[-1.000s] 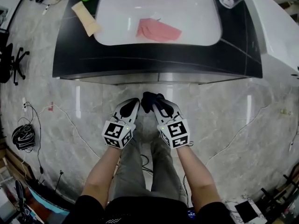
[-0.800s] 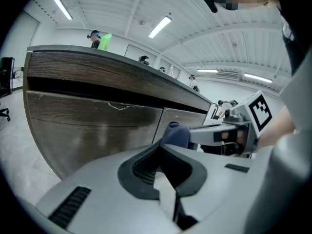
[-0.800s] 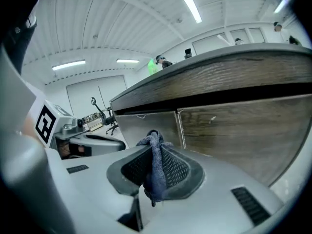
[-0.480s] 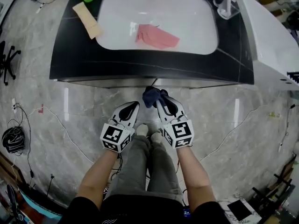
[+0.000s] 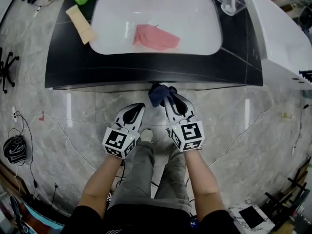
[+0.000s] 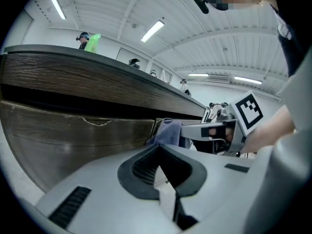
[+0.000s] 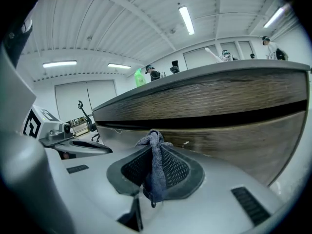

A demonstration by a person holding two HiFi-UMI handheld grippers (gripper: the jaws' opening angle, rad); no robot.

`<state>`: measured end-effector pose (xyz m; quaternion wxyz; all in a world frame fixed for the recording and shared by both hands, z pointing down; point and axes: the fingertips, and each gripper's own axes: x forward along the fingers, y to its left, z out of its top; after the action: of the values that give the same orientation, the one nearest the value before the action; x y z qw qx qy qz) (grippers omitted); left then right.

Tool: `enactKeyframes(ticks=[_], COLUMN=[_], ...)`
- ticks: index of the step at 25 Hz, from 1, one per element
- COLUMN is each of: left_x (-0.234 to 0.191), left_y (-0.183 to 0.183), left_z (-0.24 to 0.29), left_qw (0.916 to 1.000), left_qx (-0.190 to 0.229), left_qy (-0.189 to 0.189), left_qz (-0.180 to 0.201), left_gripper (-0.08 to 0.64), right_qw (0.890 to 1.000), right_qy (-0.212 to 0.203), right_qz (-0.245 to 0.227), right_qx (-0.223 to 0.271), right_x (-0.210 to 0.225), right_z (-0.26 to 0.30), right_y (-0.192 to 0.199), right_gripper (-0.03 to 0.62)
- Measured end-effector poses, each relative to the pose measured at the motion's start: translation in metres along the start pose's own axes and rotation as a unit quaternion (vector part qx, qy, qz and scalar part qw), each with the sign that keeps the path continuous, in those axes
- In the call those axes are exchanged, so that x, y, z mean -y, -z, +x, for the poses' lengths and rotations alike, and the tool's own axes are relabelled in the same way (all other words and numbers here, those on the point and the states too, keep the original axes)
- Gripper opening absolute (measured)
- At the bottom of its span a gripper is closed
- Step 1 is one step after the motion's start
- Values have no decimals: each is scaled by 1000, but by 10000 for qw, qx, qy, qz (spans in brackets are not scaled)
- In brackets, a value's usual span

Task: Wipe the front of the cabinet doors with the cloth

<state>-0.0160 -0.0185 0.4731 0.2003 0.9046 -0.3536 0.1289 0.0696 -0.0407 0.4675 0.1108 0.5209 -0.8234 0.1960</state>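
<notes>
Cloth (image 5: 157, 94) pinched in the right tongs (image 5: 167, 97) has advanced to the cabinet door (image 7: 243, 135), ready to wipe; left tongs (image 5: 138, 108) pressed together, empty

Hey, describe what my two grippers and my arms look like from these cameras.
Both the left gripper and right gripper have smooth white-grey shells tapering to fingers lined with black ribbed pads. Each carries a cube with black-and-white square markers at its rear. Forearms are bare below short black sleeves.
</notes>
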Motion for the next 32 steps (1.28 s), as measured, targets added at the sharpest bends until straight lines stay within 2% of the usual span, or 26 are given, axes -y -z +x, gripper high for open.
enactKeyframes(ticks=[11,27,32], left_x=[55,178,196], left_y=[-14,-5,-5], left_z=[45,150,168], left_qw=[9995,9992,9988], left_qx=[162,70,66], left_qy=[-225,326,426], left_qz=[-127,-210,-247], left_gripper=[0,0,0], right_qw=[9999,9957,9952], right_qy=[160,895,948], right_qz=[-8,215,221], right_qx=[62,106,122], right_x=[87,244,263], right_z=[-44,-130,-145], right_y=[-1,13,15], right_gripper=[66,66,66])
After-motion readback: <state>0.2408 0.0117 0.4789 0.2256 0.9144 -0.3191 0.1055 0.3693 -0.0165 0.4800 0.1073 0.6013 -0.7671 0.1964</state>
